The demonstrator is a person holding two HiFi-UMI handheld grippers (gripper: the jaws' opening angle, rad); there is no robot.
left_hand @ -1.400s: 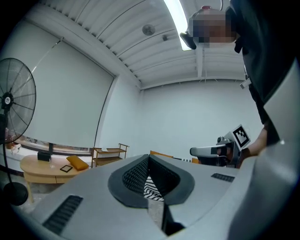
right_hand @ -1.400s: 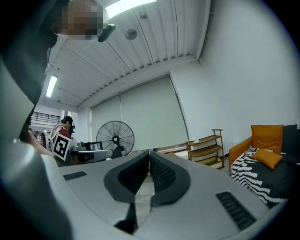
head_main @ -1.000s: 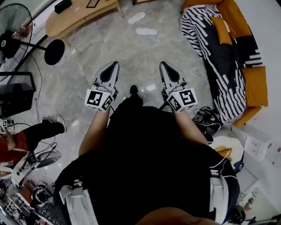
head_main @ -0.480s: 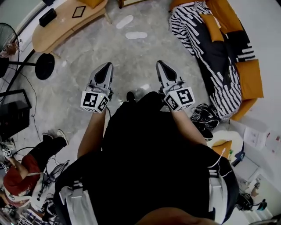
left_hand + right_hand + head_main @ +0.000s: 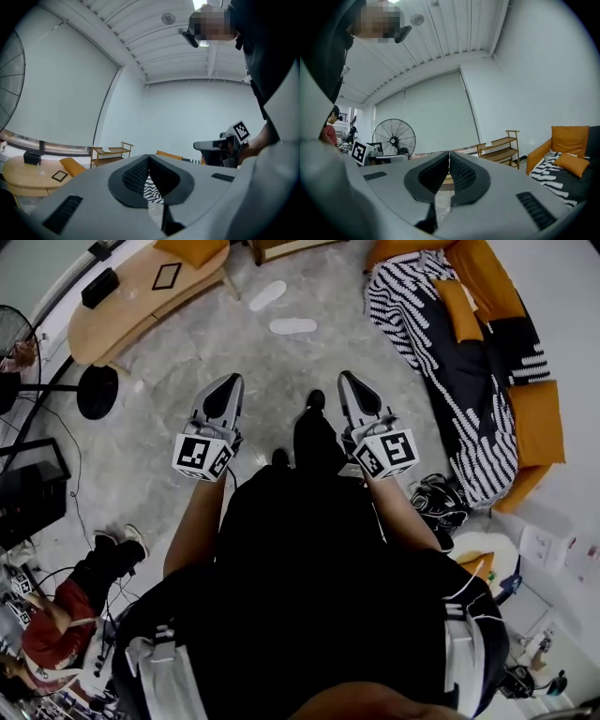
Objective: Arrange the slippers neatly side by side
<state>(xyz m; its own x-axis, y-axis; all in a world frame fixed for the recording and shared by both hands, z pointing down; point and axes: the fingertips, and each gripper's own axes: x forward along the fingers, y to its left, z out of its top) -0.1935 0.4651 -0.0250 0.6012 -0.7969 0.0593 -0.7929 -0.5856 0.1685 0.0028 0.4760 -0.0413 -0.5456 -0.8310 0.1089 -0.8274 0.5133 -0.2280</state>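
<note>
Orange sofa [image 5: 536, 418] fills the right side, a striped blanket [image 5: 412, 306] draped over it. Well to the sofa's left stands the wooden table [image 5: 131, 301]. Both tools are out over the floor left of the sofa: left gripper [image 5: 232, 382] clenched tight, nothing in it; right gripper [image 5: 348, 381] likewise, jaws together, empty. Between sofa and table, one white slipper [image 5: 292, 326] lies on the floor. The other slipper [image 5: 267, 294] is near it, angled off, not side by side.

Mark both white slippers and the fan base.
far slipper [image 5: 267, 295]: head view, its middle.
near slipper [image 5: 292, 326]: head view, its middle.
fan base [image 5: 97, 393]: head view, centre of the black disc.
</note>
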